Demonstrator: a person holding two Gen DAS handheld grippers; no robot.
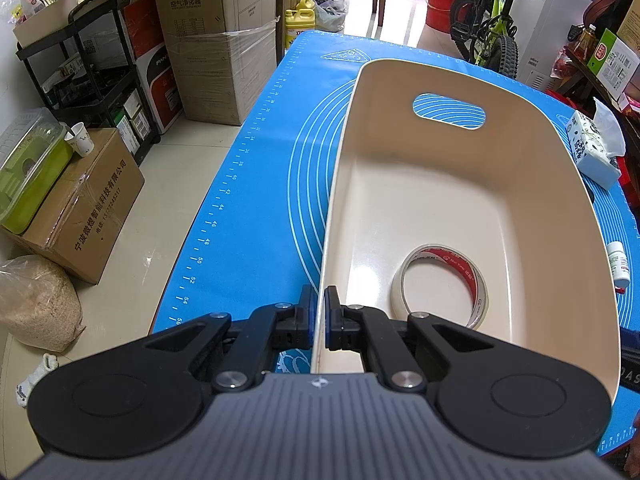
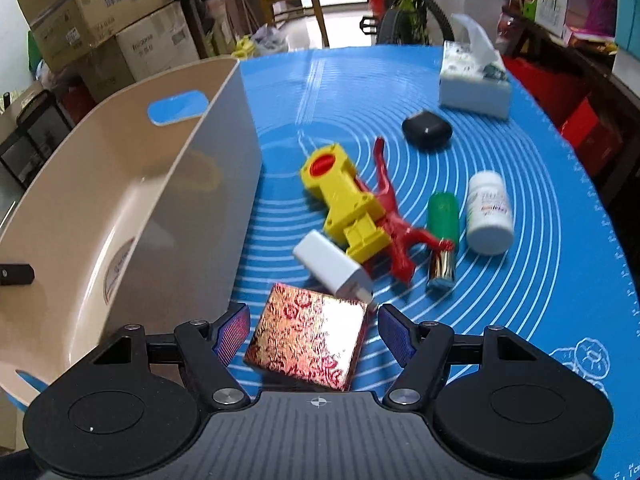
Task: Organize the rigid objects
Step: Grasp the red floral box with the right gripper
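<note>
My left gripper [image 1: 320, 312] is shut on the near left rim of a cream plastic bin [image 1: 520, 168] that stands on the blue mat. A roll of tape [image 1: 440, 284] lies inside the bin. In the right wrist view my right gripper [image 2: 314, 332] is open, its fingers on either side of a shiny red-gold box [image 2: 308, 340] on the mat. Beyond it lie a white charger [image 2: 332, 264], a yellow plastic part [image 2: 344, 196], a red figure [image 2: 394, 220], a green-capped tube [image 2: 442, 236], a white pill bottle [image 2: 490, 212] and a black case [image 2: 426, 128]. The bin [image 2: 160, 184] stands to the left.
A tissue pack [image 2: 474, 80] sits at the mat's far right; it also shows in the left wrist view [image 1: 592, 148]. The blue mat [image 1: 272, 168] ends at the table's left edge. Cardboard boxes [image 1: 216, 40], a black shelf and a bicycle [image 1: 492, 20] stand beyond the table.
</note>
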